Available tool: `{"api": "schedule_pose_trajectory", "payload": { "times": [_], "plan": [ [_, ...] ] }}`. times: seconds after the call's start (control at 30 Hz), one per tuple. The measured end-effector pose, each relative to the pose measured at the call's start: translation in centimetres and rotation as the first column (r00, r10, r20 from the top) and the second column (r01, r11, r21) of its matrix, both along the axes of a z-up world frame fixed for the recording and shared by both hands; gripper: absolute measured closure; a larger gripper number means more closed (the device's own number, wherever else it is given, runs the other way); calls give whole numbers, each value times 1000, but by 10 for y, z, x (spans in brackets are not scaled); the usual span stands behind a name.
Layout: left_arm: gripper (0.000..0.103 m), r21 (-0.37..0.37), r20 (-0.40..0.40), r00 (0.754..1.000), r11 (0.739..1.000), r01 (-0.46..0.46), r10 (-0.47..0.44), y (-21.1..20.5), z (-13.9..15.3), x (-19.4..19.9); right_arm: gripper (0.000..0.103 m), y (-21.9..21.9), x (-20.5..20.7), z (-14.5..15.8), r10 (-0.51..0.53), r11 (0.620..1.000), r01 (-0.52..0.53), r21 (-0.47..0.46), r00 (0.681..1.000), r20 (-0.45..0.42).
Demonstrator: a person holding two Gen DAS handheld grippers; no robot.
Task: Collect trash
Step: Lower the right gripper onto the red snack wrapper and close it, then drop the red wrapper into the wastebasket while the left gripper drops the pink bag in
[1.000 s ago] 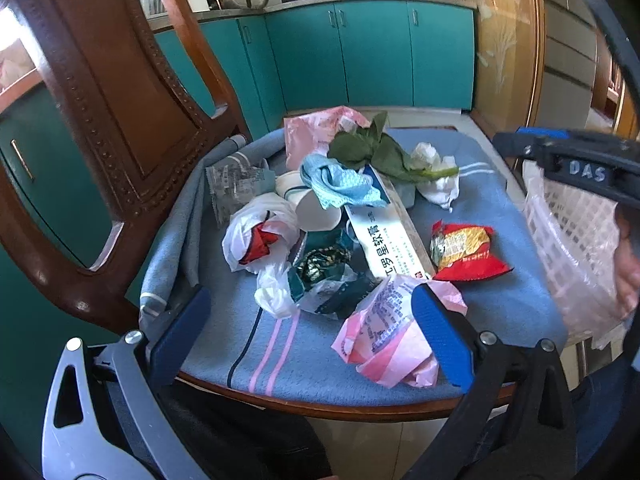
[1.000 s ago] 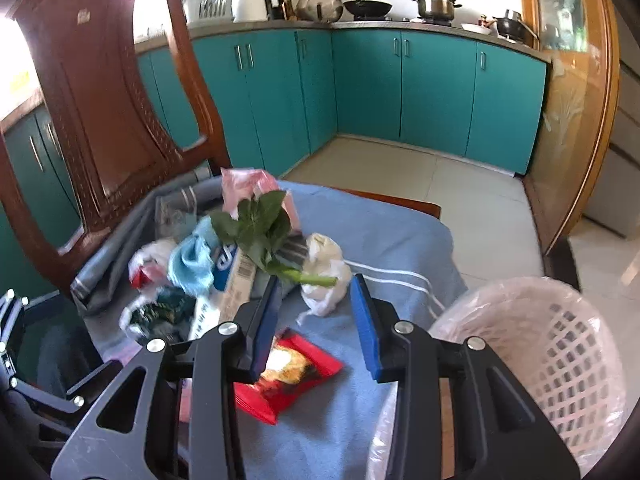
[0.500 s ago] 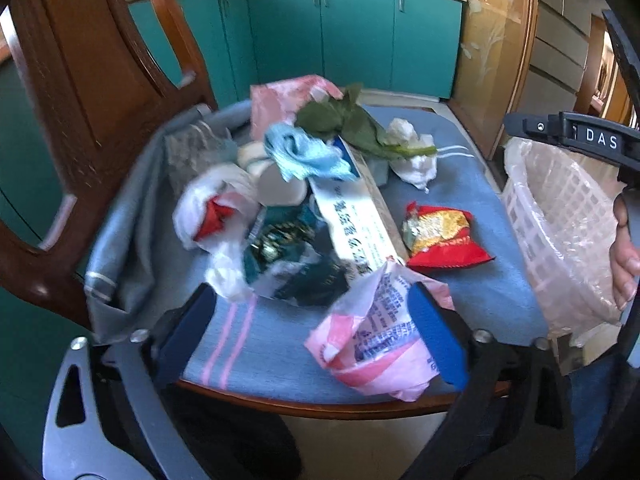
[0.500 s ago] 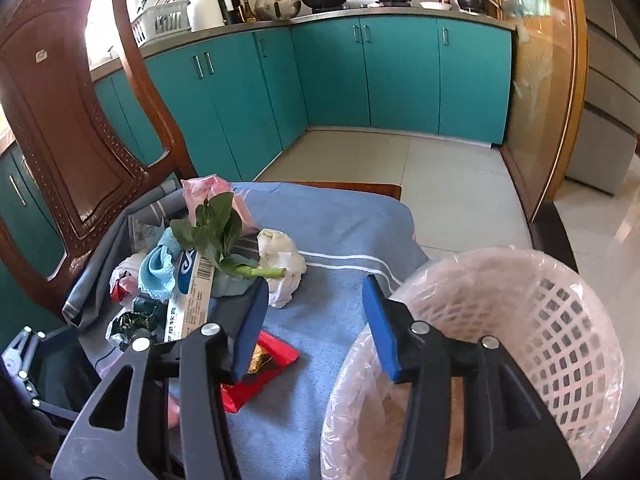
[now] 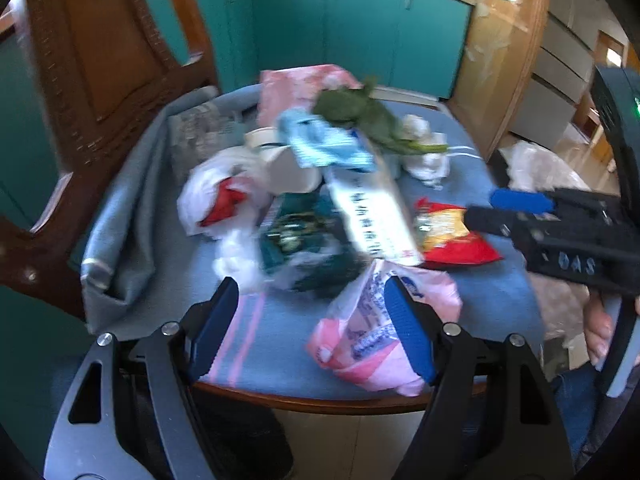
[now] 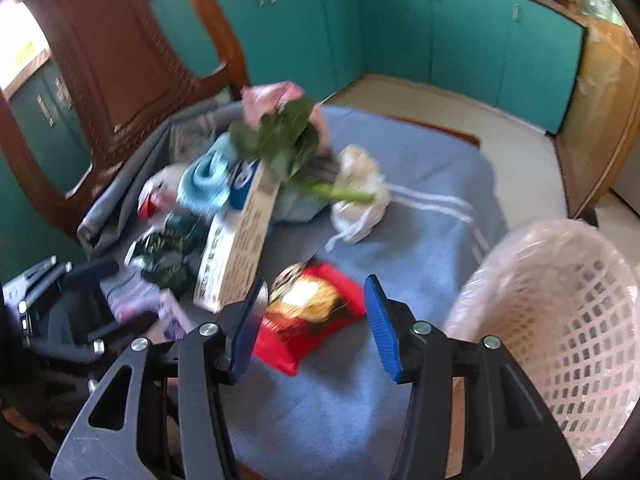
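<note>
Left gripper (image 5: 310, 326) jaws closing, nothing pinched yet — pink bag (image 5: 384, 328) at near seat edge, partly between pads. Right gripper (image 6: 310, 322) apart, empty, over red snack packet (image 6: 310, 316). Centre pads before squeezing — basket (image 6: 560, 320) just right.

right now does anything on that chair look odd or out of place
Yes: the chair seat is heaped with trash instead of being clear. A leafy green stalk lies on top of a long white box, which sits tilted across the pile. The basket beside the seat shows no trash that I can see.
</note>
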State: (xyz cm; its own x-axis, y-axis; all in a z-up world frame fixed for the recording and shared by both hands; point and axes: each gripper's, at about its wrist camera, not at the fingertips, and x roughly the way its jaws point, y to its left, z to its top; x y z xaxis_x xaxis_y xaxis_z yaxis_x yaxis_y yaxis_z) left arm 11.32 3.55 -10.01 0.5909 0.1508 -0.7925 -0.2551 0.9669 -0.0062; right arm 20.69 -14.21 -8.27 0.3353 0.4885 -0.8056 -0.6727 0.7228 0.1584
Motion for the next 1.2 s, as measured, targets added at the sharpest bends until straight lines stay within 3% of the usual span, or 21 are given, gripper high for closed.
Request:
{"api": "schedule_pose_trajectory", "payload": {
  "times": [0.07,0.17,0.33,0.5,0.67,0.83,0.87,1.0,1.2],
  "plan": [
    [27,6,-10,999,999,-37,37,10,-2,-2,52,7,-3,-7,19,1000,-19,-9,1000,-20],
    [26,-10,-17,997,997,-77,77,24,-3,-5,41,16,-6,-17,39,999,-41,-27,998,-50],
    [18,-70,42,995,994,-85,88,35,8,-16,41,28,-9,-35,38,994,-42,-96,998,-46],
    [11,-119,82,996,992,47,-37,25,16,-27,66,22,1,-41,-6,997,1,-81,998,-69],
    [9,-146,79,987,977,153,-143,6,9,-26,75,12,5,-33,-30,999,27,-34,997,-76],
    [9,-104,35,985,979,174,-171,-13,-5,-15,80,6,0,-16,-30,1000,29,-11,999,-27],
    [12,-104,32,985,979,173,-170,-13,-6,-13,80,5,0,-13,-34,999,34,-8,999,-18],
    [42,-117,10,986,979,164,-164,-11,-12,-5,80,-3,3,-2,-69,997,68,21,998,8],
    [57,-105,25,985,980,170,-168,-12,-6,-9,80,-31,12,24,-151,984,145,104,987,54]
  ]
}}
